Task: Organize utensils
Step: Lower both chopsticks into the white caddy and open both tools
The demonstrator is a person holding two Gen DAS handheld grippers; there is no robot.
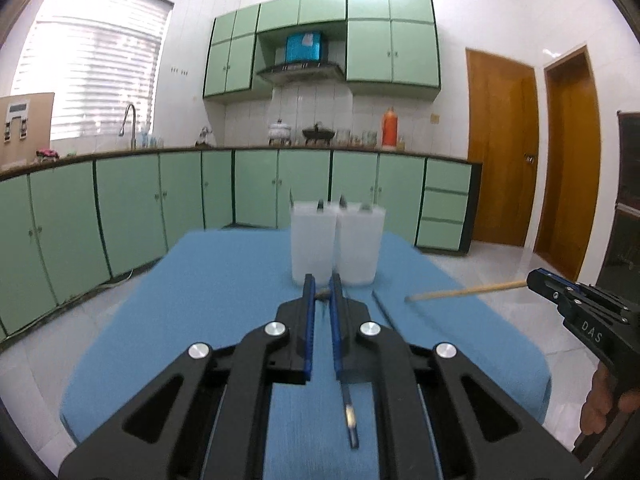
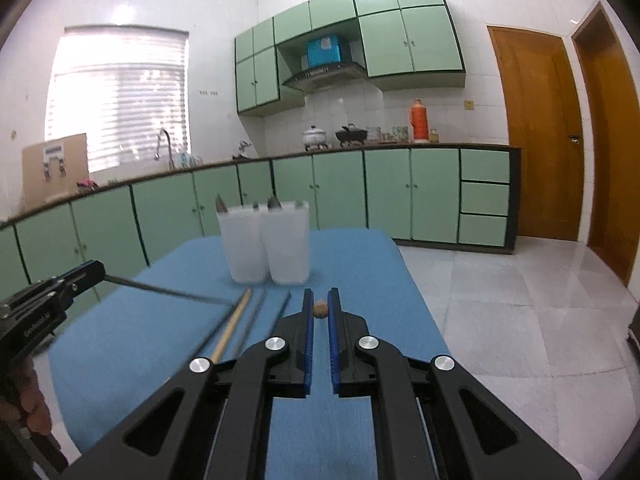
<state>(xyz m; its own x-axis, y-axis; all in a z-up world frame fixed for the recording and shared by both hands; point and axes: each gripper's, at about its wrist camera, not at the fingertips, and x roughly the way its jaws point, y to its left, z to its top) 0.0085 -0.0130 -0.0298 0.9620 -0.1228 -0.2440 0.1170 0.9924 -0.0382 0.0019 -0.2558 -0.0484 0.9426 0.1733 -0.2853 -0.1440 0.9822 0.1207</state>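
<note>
Two translucent white holders (image 1: 336,246) stand side by side on the blue table (image 1: 224,280), utensil tops sticking out of them; they also show in the right wrist view (image 2: 266,246). My left gripper (image 1: 322,286) is shut on a dark chopstick (image 2: 168,291), held above the table. My right gripper (image 2: 320,300) is shut on a wooden chopstick (image 1: 464,291), whose round end (image 2: 320,309) shows between the fingers. A wooden chopstick (image 2: 234,326) and dark chopsticks (image 2: 252,324) lie on the table in front of the holders.
Green kitchen cabinets (image 1: 256,188) and a counter with pots and a red flask (image 1: 389,127) run behind the table. Wooden doors (image 1: 500,168) are at the right. A tiled floor (image 2: 520,312) lies right of the table.
</note>
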